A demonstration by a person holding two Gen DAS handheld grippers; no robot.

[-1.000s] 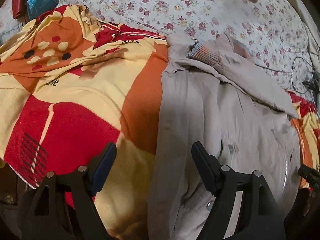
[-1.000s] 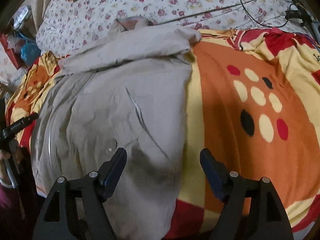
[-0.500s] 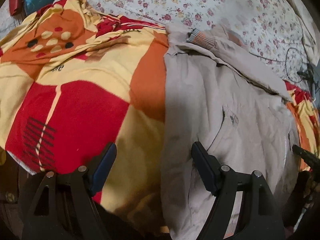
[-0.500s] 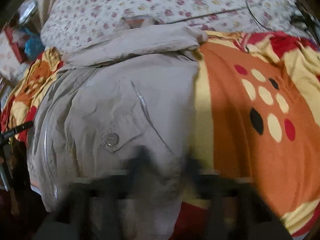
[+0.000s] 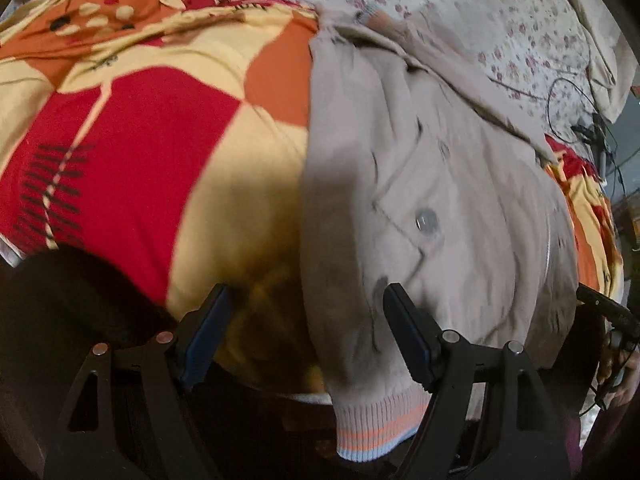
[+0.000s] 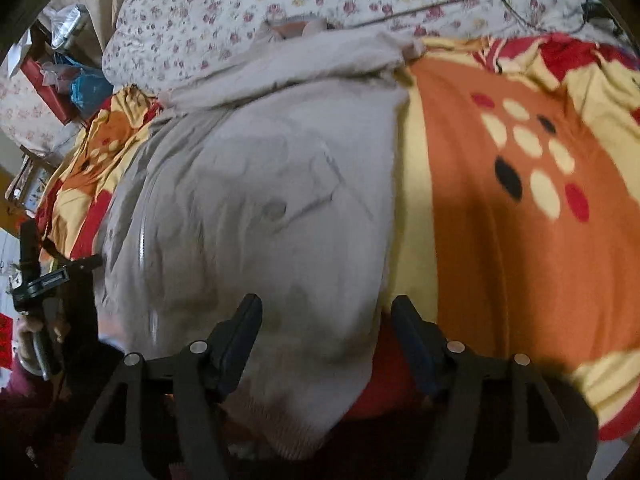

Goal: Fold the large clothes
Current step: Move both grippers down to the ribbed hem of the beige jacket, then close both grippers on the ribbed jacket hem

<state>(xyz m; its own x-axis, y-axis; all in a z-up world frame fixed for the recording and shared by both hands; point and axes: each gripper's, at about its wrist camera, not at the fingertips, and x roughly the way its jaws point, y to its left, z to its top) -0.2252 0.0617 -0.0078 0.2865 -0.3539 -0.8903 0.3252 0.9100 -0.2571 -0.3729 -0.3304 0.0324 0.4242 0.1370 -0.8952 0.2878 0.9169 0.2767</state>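
The left gripper (image 5: 306, 328) has its fingers (image 5: 404, 336) spread wide and holding nothing; they straddle the left edge of the beige jacket (image 5: 440, 200), one finger over the jacket's lower corner, the other over the patterned blanket (image 5: 160, 140). The right gripper (image 6: 326, 340) has its jaws opening, with the jacket's right lower edge lying between the fingers (image 6: 240, 332) but not pinched.

The jacket lies front up on the blanket across the bed, its ribbed hem (image 5: 376, 424) hanging over the near edge and its collar end toward the floral sheet (image 5: 460, 20).

The main risk, as I judge it, is a mixed grab: either gripper closing where it stands could catch blanket along with jacket, and a lift would then drag the bedding and skew the fold. The hem hanging off the edge adds weight that could pull the jacket down once it is loosened. Uneven grips at the two corners would twist the body and leave the sleeve folded across the top (image 6: 288, 68) bunched. The right view is blurred near the fingers, so how much cloth sits between them I cannot tell for sure; a shallow bite there would probably slip. The snap button (image 5: 426, 216) and zip could also snag.
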